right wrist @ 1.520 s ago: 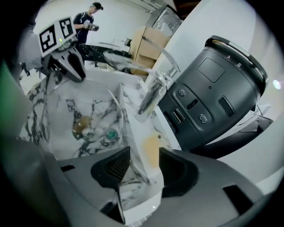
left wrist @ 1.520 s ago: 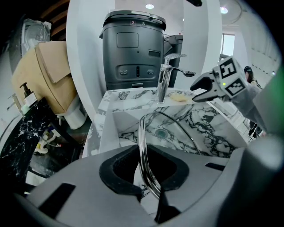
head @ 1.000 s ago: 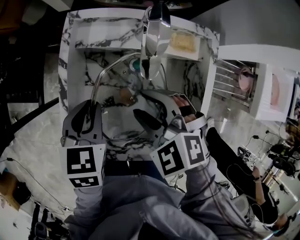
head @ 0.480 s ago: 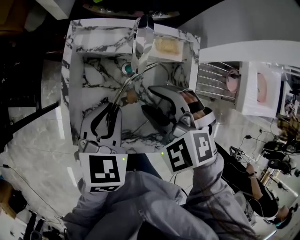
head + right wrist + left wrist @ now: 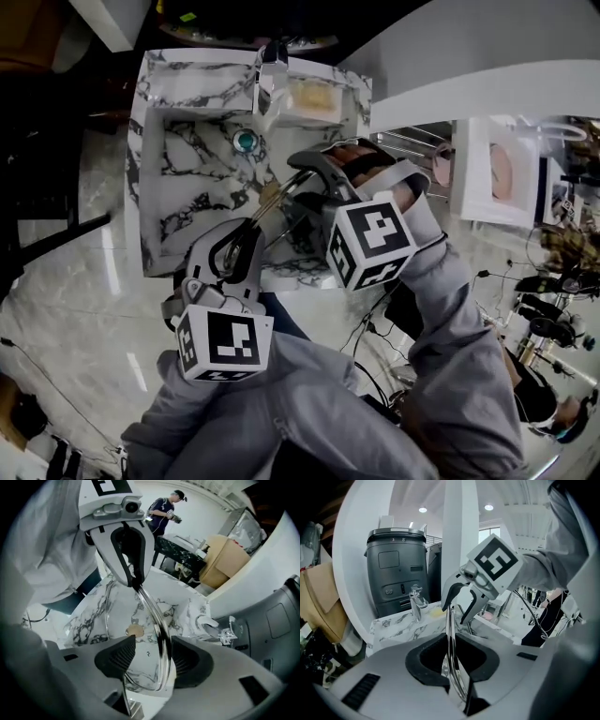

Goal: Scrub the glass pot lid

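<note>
The glass pot lid [image 5: 265,212], steel-rimmed with a wooden knob [image 5: 271,192], hangs on edge over the marble sink [image 5: 187,178]. My left gripper [image 5: 246,236] is shut on its near rim; the rim [image 5: 451,639] runs straight up between those pads. My right gripper [image 5: 291,183] straddles the far rim with its jaws wide. They have just been opening further, and the rim [image 5: 164,653] stands between the pads with a gap on the left side. In the right gripper view the knob [image 5: 134,630] shows through the glass.
A faucet [image 5: 270,70] stands at the sink's back, with a yellow sponge [image 5: 312,97] on the ledge beside it. The drain [image 5: 246,141] lies in the basin. A dish rack [image 5: 422,150] sits to the right. A person stands in the background [image 5: 164,510].
Both grippers have risen with the lid, which has tipped from lying low in the sink to standing on edge. The left gripper has shifted right. The right gripper has rolled.
</note>
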Demonstrator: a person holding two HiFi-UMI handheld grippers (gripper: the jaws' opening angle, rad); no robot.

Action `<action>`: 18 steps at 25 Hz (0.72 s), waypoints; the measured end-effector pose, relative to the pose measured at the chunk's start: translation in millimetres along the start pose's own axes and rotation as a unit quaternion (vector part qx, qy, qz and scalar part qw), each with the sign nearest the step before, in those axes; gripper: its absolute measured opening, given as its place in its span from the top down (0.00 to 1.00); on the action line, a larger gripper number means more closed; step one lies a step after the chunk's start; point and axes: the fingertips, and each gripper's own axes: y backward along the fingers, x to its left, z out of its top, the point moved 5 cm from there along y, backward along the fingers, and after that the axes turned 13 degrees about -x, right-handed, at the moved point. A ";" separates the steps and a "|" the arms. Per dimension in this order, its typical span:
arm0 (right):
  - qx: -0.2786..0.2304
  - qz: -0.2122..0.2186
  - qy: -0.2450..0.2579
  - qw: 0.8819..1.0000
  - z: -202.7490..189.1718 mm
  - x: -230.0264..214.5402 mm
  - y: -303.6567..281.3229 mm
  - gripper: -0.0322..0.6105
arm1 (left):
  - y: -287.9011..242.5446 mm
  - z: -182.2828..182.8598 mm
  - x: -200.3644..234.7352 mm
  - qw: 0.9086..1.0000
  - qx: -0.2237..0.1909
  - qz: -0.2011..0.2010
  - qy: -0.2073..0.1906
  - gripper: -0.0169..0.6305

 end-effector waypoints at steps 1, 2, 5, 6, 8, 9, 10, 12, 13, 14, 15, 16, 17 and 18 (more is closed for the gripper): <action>0.009 0.019 0.009 1.000 -1.7 0.7 -3.5 0.60 | 1.9 0.2 -1.6 1.000 0.002 -0.002 -0.004 0.86; 0.018 0.038 0.015 0.999 -3.7 1.3 -7.1 0.60 | 3.2 0.6 -2.7 1.000 0.003 -0.004 -0.008 0.86; 0.038 0.101 0.019 0.994 -5.6 7.7 -17.3 0.61 | 6.4 2.1 -4.4 1.000 0.003 -0.012 -0.007 0.86; 0.043 0.115 0.021 0.992 -4.8 9.8 -19.8 0.61 | 7.5 2.4 -5.0 1.000 0.003 -0.015 -0.005 0.86; 0.053 0.123 0.033 0.990 -2.6 10.8 -24.1 0.68 | 9.5 2.7 -5.6 1.000 0.003 -0.021 -0.003 0.86; 0.057 0.123 0.042 0.990 -1.4 10.6 -25.9 0.80 | 10.5 2.4 -5.4 1.000 0.004 -0.023 -0.003 0.86; 0.059 0.125 0.048 0.989 0.2 11.0 -26.9 0.81 | 11.8 1.8 -5.0 1.000 0.006 -0.025 -0.003 0.86; 0.056 0.135 0.053 0.988 4.4 13.9 -25.4 0.85 | 15.3 0.4 -4.9 0.999 0.007 -0.038 0.001 0.86; 0.053 0.138 0.056 0.987 6.4 15.5 -23.4 0.86 | 17.5 0.3 -4.7 0.999 0.004 -0.052 0.010 0.86; 0.049 0.137 0.059 0.988 8.2 16.9 -20.8 0.87 | 20.2 1.0 -3.7 0.997 0.000 -0.069 0.026 0.86; 0.043 0.131 0.062 0.989 10.0 17.8 -17.7 0.87 | 23.9 2.2 -1.1 0.995 -0.007 -0.088 0.050 0.86; 0.036 0.120 0.062 0.990 12.2 18.4 -14.1 0.87 | 28.7 3.9 3.3 0.991 -0.015 -0.105 0.076 0.86; 0.027 0.105 0.060 0.992 15.0 19.1 -9.9 0.87 | 34.9 6.1 9.6 0.988 -0.026 -0.117 0.099 0.86; 0.019 0.087 0.057 0.994 18.2 19.7 -5.3 0.88 | 42.0 8.6 17.5 0.985 -0.040 -0.124 0.117 0.87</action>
